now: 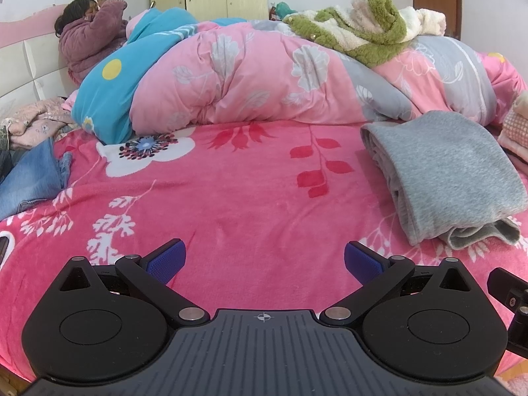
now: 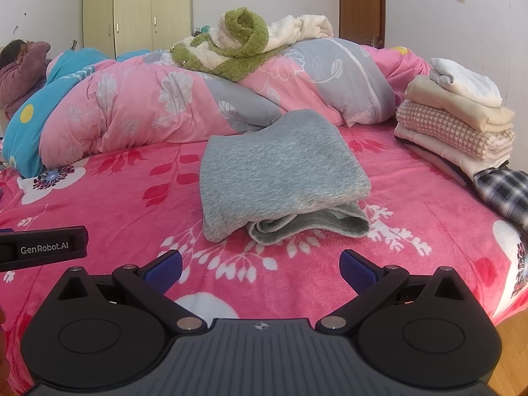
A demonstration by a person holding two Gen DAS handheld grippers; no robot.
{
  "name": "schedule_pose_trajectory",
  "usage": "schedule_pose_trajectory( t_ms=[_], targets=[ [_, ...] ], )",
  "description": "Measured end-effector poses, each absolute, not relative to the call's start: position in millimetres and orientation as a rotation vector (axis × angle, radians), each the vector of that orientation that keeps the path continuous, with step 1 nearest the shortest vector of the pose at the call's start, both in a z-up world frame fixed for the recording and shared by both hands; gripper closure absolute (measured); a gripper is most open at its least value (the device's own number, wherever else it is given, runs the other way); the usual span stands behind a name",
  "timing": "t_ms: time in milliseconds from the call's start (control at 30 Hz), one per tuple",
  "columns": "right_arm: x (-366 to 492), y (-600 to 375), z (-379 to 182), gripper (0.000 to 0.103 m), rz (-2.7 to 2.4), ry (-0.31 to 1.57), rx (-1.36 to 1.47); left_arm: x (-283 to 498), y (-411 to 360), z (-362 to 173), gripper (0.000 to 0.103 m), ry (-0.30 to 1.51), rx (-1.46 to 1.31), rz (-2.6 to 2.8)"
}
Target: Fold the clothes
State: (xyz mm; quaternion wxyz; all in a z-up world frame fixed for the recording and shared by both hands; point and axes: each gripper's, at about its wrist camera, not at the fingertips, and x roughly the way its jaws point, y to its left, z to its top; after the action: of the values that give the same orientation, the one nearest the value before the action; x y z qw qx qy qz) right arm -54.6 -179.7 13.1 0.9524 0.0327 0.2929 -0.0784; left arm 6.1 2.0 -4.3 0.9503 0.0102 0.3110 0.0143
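A folded grey garment [image 2: 280,171] lies on the pink flowered bedspread [image 2: 132,204], straight ahead of my right gripper [image 2: 260,270] and a short way off. The right gripper is open with nothing between its blue pads [image 2: 165,269]. In the left wrist view the same grey garment [image 1: 442,171] lies to the right. My left gripper [image 1: 264,262] is open and empty above bare bedspread [image 1: 231,198]. The left gripper's black body [image 2: 43,247] shows at the left edge of the right wrist view.
A stack of folded clothes [image 2: 458,122] sits at the right, with a plaid garment [image 2: 505,191] beside it. Blue jeans [image 1: 29,178] and loose pink clothes [image 1: 36,122] lie at the left. A rolled pink quilt [image 1: 264,76] carries a green-and-cream fleece [image 1: 363,29]. A person [image 1: 89,36] rests against the headboard.
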Motion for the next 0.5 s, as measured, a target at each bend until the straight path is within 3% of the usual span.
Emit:
schedule_pose_trajectory(
  t_ms=[500],
  targets=[
    [-43,-188,13,0.0,-0.163,0.592,0.074,21,-7,-6,0.0,0.638,0.031,0.026]
  ],
)
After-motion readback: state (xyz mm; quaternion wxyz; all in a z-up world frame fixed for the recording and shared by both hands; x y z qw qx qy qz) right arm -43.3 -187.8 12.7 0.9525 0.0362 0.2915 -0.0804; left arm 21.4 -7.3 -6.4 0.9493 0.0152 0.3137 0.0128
